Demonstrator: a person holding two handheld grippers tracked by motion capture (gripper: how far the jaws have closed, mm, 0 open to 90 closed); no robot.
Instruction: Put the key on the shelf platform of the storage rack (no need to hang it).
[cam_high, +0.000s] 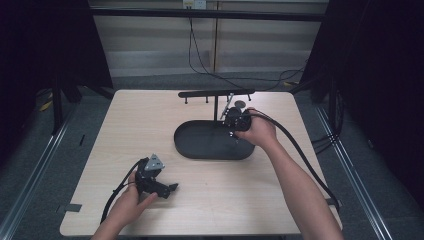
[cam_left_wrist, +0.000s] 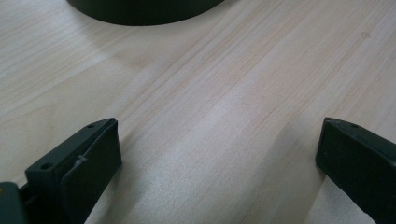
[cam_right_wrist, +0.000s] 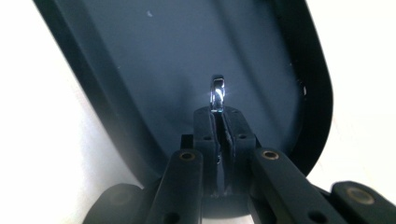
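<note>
My right gripper (cam_high: 233, 131) hangs over the right end of a black oval tray (cam_high: 200, 150) and points down into it. In the right gripper view the jaws (cam_right_wrist: 218, 114) are shut on a thin shiny metal piece (cam_right_wrist: 217, 92). Its rounded end juts past the tips above the tray floor (cam_right_wrist: 163, 60). In the high view a slim metal rod (cam_high: 229, 104) slants up from that gripper. My left gripper (cam_high: 170, 189) rests low at the front left of the wooden table (cam_high: 130, 120). It is open, and only bare wood lies between its fingers (cam_left_wrist: 217, 140).
A low black bar rack (cam_high: 216, 93) on small feet stands just behind the tray, with a small dark round thing (cam_high: 240, 104) beside it. Cables trail from both grippers. Dark frames and curtains flank the table.
</note>
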